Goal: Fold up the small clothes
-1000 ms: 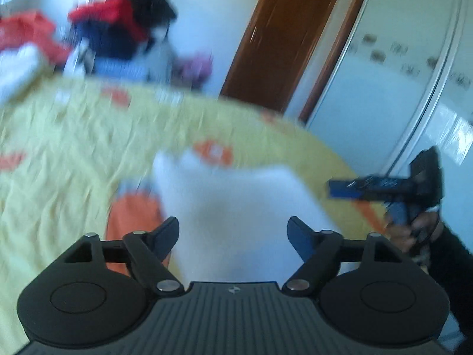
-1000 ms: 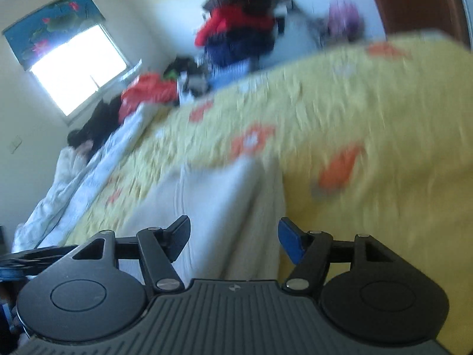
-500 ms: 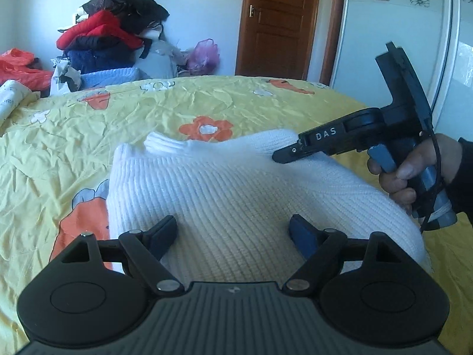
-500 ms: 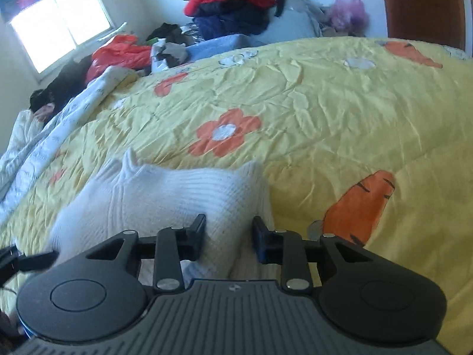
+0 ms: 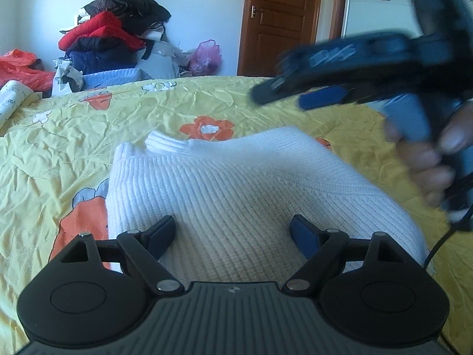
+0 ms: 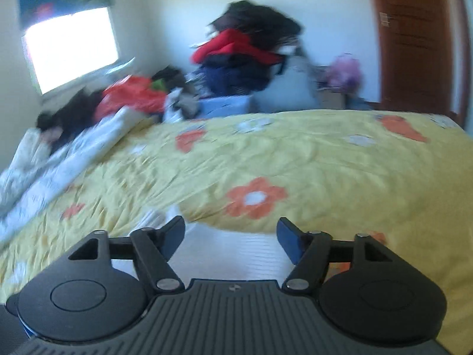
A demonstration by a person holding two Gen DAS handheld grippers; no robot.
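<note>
- The left hand-held gripper [image 5: 233, 230] hangs low over the near part of the white knitted sweater [image 5: 236, 183]; its jaws stand wide apart and hold nothing, probably ready for the next fold.
- The sweater lies folded on the bed [image 5: 59, 153], near its edge, with the collar on the far side.
- The right hand-held gripper [image 6: 232, 235] has just been opening its jaws; nothing is between them. In the left view it is blurred above the sweater, so I judge it has let the cloth go.
- Farther away a pile of clothes [image 5: 115, 38] stands by the wall.
</note>
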